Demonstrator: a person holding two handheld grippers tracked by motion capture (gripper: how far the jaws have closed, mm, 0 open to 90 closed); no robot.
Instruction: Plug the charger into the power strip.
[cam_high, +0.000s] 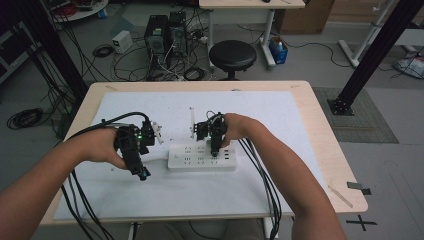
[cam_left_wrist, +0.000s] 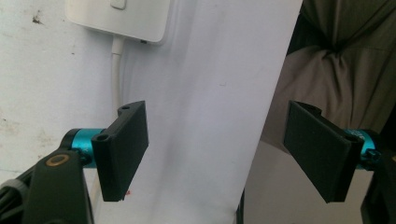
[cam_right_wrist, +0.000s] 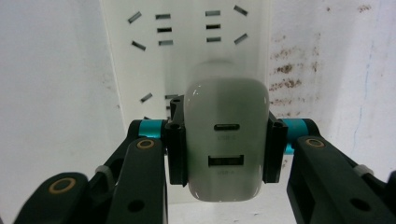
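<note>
Right gripper (cam_right_wrist: 223, 149): jaws pinching a white USB charger (cam_right_wrist: 226, 140) by its sides, over the white power strip (cam_high: 201, 156) on the table (cam_high: 320, 130). Left gripper (cam_left_wrist: 219, 154): jaws spread, empty, beside the strip's cable (cam_left_wrist: 116, 70).

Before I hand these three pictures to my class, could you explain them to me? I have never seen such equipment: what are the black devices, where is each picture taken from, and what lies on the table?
A person sits at a table and holds a hand-operated two-jaw gripper in each hand; there is no robot arm. The high view looks down from above. The other two pictures come from cameras riding on the grippers, looking along their black jaws.

On the table lies a white mat, and on it a white power strip with its cord.

The right gripper is shut on a white charger, which has two ports on its face, just above the power strip's sockets. The left gripper is open and holds nothing, beside the strip's cord end.
</note>
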